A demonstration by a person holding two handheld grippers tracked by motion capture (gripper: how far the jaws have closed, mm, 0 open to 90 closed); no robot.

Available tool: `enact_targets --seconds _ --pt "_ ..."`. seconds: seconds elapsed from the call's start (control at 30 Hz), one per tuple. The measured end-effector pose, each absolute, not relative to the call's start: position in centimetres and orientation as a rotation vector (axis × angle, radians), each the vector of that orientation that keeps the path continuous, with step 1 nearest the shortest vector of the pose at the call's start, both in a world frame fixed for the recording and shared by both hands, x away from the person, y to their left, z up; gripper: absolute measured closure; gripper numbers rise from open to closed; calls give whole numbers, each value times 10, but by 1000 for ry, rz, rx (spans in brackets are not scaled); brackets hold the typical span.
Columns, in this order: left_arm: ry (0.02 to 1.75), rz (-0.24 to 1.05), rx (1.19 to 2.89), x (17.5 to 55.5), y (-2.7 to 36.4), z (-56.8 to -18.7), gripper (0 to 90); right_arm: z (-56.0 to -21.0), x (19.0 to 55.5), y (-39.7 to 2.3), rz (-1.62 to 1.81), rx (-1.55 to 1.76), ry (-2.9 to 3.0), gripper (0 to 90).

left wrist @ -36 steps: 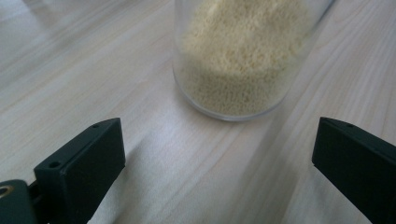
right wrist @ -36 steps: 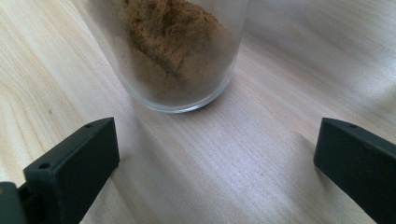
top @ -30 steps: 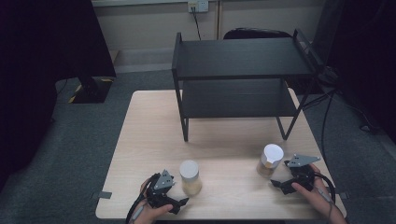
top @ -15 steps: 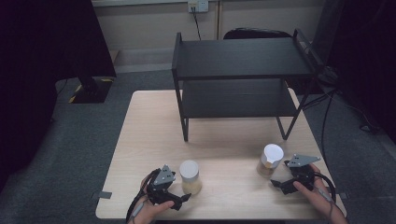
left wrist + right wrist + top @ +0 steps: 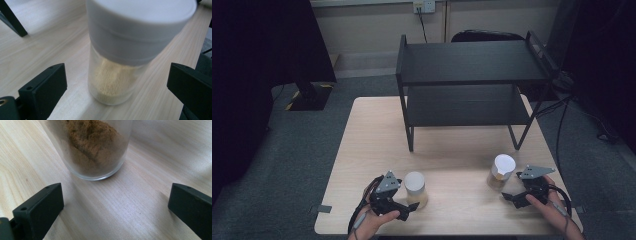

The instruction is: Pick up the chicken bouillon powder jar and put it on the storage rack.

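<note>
Approach step: your left gripper [image 5: 412, 207], jaws wide, brackets the white-lidded clear jar of yellow powder [image 5: 120, 62]. Your right gripper [image 5: 511, 196], wide too, faces the brown-powder glass jar [image 5: 96, 147]. Next: advance, then squeeze.

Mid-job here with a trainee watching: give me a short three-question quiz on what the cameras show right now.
1. True or false: the left gripper is clamped shut on the pale-powder jar.
2. What colour is the powder in the jar ahead of the right gripper? A) brown B) green C) white
3. Where does the black two-tier shelf stand on the table: near edge or far edge?

Key: 1. False, the jaws stand open either side of it. 2. A. 3. Far edge.
</note>
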State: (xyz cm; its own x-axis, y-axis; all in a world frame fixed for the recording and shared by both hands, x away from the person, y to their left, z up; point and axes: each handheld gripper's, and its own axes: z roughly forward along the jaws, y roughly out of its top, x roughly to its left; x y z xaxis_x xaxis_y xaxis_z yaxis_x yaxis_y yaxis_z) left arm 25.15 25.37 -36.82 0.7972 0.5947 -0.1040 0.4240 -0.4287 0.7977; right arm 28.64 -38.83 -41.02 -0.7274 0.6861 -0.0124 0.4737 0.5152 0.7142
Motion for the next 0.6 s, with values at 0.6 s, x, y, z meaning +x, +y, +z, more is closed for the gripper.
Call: enact_targets --seconds 0.6 --pt "736 227 2041 260 243 -362 34 -410 286 -388 1029 972 2467 0"
